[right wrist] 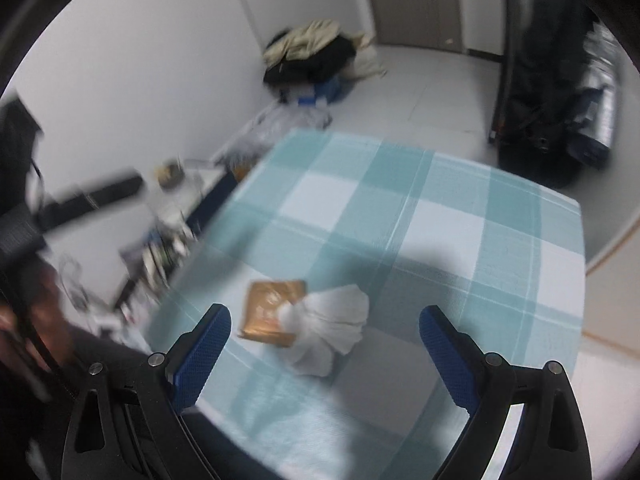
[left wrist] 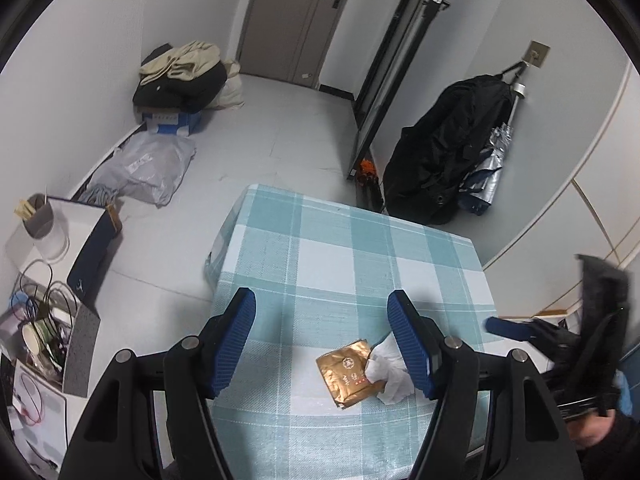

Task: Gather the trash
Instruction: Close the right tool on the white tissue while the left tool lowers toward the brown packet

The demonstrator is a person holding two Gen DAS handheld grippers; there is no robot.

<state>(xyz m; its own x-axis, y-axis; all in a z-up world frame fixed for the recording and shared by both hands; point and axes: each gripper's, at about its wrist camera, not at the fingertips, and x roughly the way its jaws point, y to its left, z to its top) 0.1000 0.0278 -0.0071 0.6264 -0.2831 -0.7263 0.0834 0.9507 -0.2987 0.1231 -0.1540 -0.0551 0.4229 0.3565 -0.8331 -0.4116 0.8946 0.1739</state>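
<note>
Two bits of trash lie together near the front of the surface (left wrist: pixel 360 240), on its blue-and-white checked cloth: a gold foil wrapper (left wrist: pixel 347 372), flat, and a crumpled white tissue (left wrist: pixel 390 376) overlapping the wrapper's right edge. The left claw (left wrist: pixel 322 334) hangs above them, tilted downward, jaws standing apart with nothing between the pads; the wrapper shows in the gap and its right finger covers part of the tissue, but no contact is visible. The right claw (right wrist: pixel 324 350) is also spread and empty, angled down at the same pile; in its blurred view the tissue (right wrist: pixel 332 324) sits almost centred between the blue fingers, the wrapper (right wrist: pixel 268 308) just to the left. That split looks deliberate: one claw per item, tissue likely for the right, wrapper for the left. Nothing is picked up yet, so this reads as the approach. The flat foil will probably be hard to pinch off cloth; the tissue should crush easily. No bin is clearly visible; a cluttered box (left wrist: pixel 48 340) on the floor to the left holds cups and cables.
</note>
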